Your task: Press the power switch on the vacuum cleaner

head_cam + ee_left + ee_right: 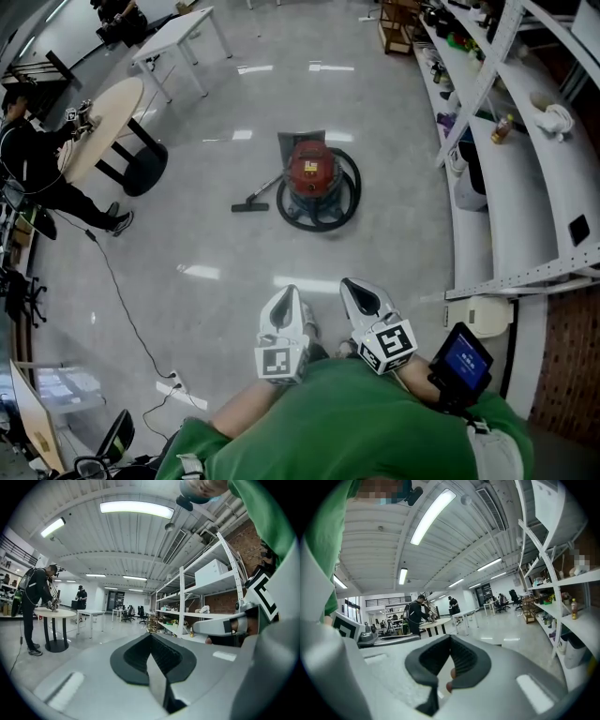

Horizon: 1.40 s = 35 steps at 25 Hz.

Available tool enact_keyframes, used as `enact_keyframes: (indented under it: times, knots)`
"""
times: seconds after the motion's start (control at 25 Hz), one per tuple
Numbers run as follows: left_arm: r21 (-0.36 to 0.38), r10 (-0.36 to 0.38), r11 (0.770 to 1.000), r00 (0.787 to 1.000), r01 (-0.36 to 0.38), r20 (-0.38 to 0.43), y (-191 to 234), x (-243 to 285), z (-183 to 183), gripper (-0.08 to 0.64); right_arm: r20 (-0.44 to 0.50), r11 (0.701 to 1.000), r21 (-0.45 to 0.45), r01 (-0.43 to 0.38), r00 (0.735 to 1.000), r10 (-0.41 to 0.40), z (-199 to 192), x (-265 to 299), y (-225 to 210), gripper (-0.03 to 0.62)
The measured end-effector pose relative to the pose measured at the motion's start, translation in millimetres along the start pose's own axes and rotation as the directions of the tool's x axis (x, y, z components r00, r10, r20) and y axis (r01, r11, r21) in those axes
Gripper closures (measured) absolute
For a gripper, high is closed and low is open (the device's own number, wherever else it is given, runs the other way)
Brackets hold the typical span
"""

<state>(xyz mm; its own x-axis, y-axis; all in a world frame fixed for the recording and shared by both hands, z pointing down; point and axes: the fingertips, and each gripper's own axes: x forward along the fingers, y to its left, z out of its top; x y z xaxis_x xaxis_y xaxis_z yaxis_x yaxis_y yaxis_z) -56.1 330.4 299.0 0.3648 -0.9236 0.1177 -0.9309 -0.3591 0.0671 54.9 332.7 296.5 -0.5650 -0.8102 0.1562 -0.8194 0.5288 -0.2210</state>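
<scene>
Closest to the head camera, the person's green sleeve [337, 427] is filling the lower edge. The left gripper [289, 298] and the right gripper [354, 289] are pointing forward just in front of it, side by side and near each other. In the left gripper view, the left gripper [152, 654] is clenched: its dark pads are meeting and nothing is sitting between them. In the right gripper view, the right gripper [449, 660] is clenched in the same way and is holding nothing.

The red drum-shaped vacuum cleaner [312, 171] is standing upright on the glossy grey floor [225, 253], ahead of both grippers and well apart from them. Its power switch is too small to make out. A black hose [352, 192] is curling around the drum, and a black floor nozzle [249, 206] is lying on the floor just to its left.

Farther left, a person in black clothes [37, 159] is standing beside a round wooden surface [103, 127], and a white rectangular table [173, 37] is standing behind it. White metal shelving [525, 187] is running along the right side. A thin black cable [122, 300] is trailing over the floor toward a white power strip [173, 382]. A small device with a blue screen [464, 361] is sitting near the right wrist.
</scene>
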Motion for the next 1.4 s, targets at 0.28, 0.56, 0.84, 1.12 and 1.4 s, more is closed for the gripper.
enact_keyframes:
  times: [0.28,0.56,0.84,1.12,1.4]
  knots:
    - [-0.008,-0.024,1.0,1.0,0.024,0.012,55.2,51.5,13.0,0.552,-0.005,0.999,-0.02,0.038,0.999,-0.038,18.8,67.8,-10.4,0.591]
    - [-0.012,-0.071,0.997,0.997,0.071,0.025,111.6,99.0,27.4,0.552,0.01,0.996,-0.036,0.085,0.996,-0.085,38.5,138.2,-13.2,0.591]
    - [-0.007,-0.085,0.996,0.996,0.085,0.03,162.5,130.3,29.6,0.552,0.013,0.992,-0.042,0.122,0.992,-0.122,42.1,187.3,-10.9,0.591]
    - [-0.035,-0.084,0.996,0.996,0.084,0.007,175.4,157.2,14.4,0.552,0.0,0.989,-0.037,0.143,0.99,-0.143,38.6,212.6,-33.5,0.591]
    - [-0.016,-0.048,0.999,0.999,0.048,-0.015,183.6,208.8,11.0,0.552,-0.003,0.992,-0.03,0.123,0.992,-0.123,45.0,252.7,-78.6,0.591]
